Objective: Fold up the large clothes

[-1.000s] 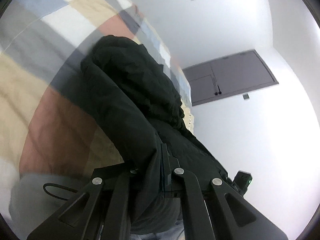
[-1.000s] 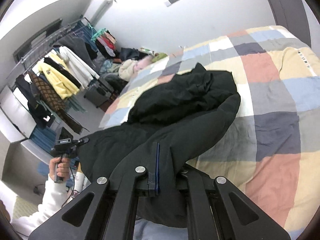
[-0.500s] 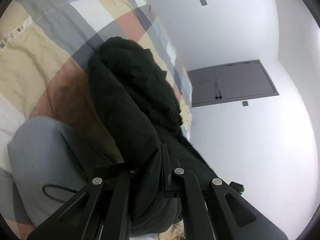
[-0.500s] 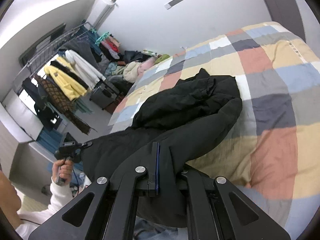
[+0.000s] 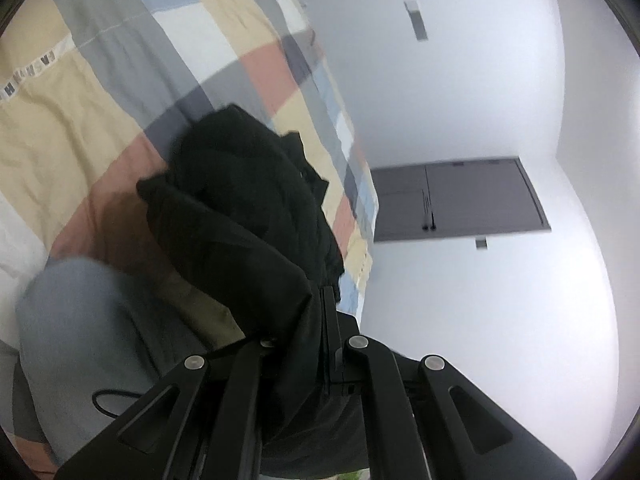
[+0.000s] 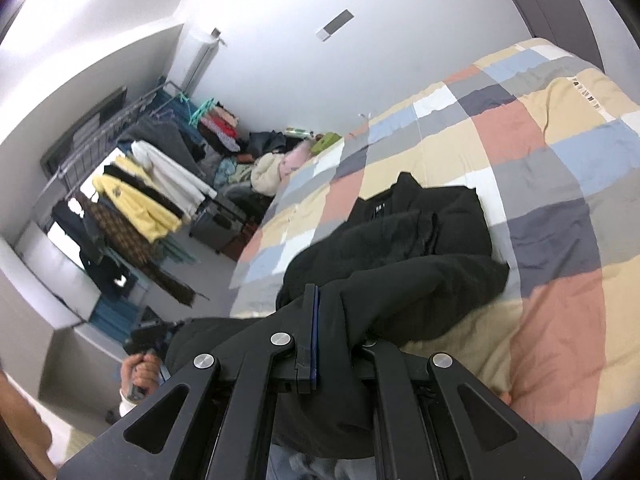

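Observation:
A large black coat lies bunched on a bed with a checked quilt. My right gripper is shut on the coat's near edge, fabric draped over the fingers. In the left wrist view my left gripper is shut on another part of the same black coat, which stretches from the fingers up to the quilt. The left hand-held gripper also shows in the right wrist view, low at the bed's near left corner.
A clothes rack with hanging garments stands left of the bed, with a pile of clothes by the wall. A grey door is in the far wall. My grey trouser leg is near the bed edge.
Both grippers have lifted and pulled back with the coat held. The coat's far end has slid towards me across the quilt. More quilt shows around it.

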A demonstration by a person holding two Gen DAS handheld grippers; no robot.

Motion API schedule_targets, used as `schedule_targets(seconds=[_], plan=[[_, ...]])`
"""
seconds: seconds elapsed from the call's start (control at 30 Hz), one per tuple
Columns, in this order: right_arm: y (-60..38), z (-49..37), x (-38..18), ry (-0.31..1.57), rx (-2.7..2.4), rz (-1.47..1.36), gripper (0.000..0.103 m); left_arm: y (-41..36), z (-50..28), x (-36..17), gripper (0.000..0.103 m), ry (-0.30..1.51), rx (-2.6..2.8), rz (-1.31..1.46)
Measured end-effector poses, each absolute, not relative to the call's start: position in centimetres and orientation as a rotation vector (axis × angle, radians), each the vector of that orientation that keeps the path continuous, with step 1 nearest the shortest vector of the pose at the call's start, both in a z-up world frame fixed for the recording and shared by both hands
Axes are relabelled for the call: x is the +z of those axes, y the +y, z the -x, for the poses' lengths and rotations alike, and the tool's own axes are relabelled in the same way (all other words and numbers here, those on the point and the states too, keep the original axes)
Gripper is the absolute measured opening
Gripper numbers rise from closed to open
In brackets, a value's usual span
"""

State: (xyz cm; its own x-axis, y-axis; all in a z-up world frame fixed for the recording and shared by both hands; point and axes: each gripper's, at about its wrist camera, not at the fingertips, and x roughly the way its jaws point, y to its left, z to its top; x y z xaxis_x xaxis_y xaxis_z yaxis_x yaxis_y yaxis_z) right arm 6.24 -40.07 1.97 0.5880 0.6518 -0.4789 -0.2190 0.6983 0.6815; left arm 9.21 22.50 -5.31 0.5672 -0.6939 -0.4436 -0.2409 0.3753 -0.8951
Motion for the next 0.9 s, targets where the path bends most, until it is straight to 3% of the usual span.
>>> schedule_targets(seconds=[0.57, 0.9], plan=[[-42.6, -22.9, 0.2, 0.873, 0.39, -0.787, 0.003, 21.9, -25.4, -3.1, 0.005, 0.999, -0.163, 1.226], [-43.1, -32.4, -6.7, 1.038, 0.244, -0.855, 0.003, 22.1, -35.2, -9.8, 0.009, 1.126, 0.038, 1.252]])
